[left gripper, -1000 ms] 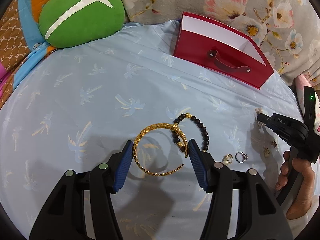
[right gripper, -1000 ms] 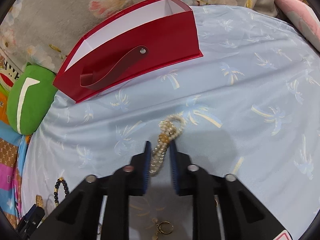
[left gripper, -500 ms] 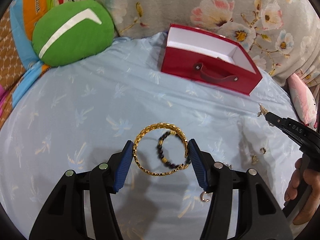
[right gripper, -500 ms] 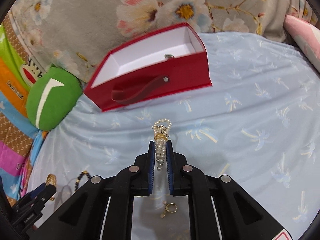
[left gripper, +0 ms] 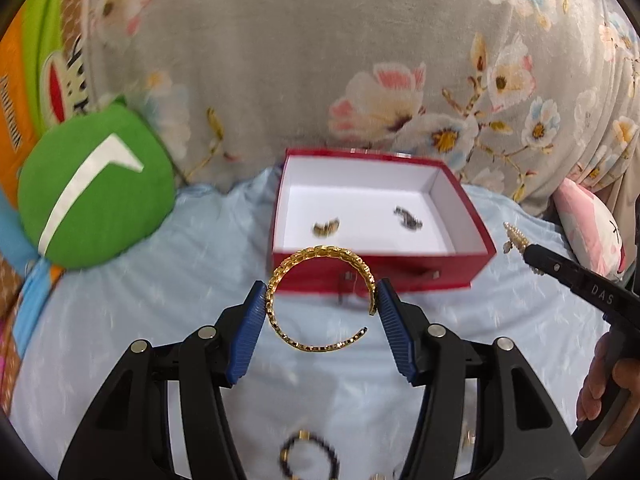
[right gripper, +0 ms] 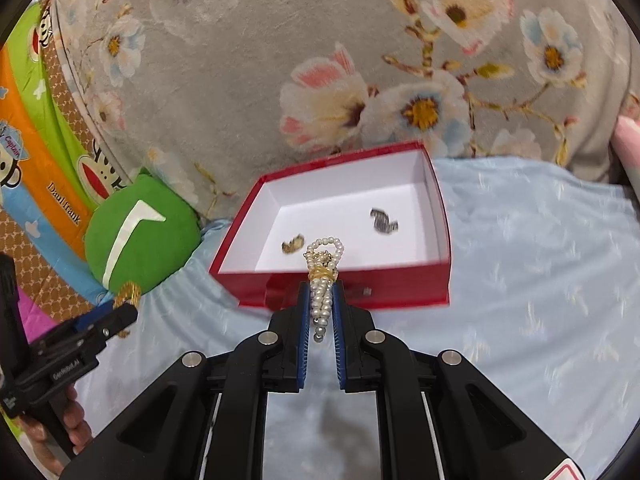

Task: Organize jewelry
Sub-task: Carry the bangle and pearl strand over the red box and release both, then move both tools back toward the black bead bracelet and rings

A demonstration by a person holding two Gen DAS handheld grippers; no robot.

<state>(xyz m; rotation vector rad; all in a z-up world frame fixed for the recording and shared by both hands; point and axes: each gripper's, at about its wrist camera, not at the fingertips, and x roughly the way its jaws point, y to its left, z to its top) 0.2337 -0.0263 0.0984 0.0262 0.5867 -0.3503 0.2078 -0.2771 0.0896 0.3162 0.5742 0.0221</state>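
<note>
My left gripper (left gripper: 322, 298) is shut on a gold open bangle (left gripper: 320, 300), its blue pads pressing on both sides, held in the air over the bed. My right gripper (right gripper: 322, 300) is shut on a bunched pearl bracelet (right gripper: 323, 276) with a gold band, its loop sticking out past the tips. Just beyond both grippers sits the open red box (left gripper: 380, 272) (right gripper: 400, 288) with a white inside; two small jewelry pieces (left gripper: 326, 227) (right gripper: 383, 220) lie in it. The right gripper's tip with the pearls (left gripper: 516, 240) shows at the right of the left wrist view.
A black bead bracelet (left gripper: 308, 456) lies on the light blue sheet (left gripper: 160, 300) below my left gripper. A green round cushion (left gripper: 96, 188) (right gripper: 140, 236) sits left of the box. A grey floral blanket (right gripper: 320, 60) rises behind it. A hand (left gripper: 608, 396) holds the right gripper's handle.
Both grippers have risen off the sheet with their bracelets and tipped forward. The box's inside and its two pieces have come into view. The bead bracelet stayed on the bed.
</note>
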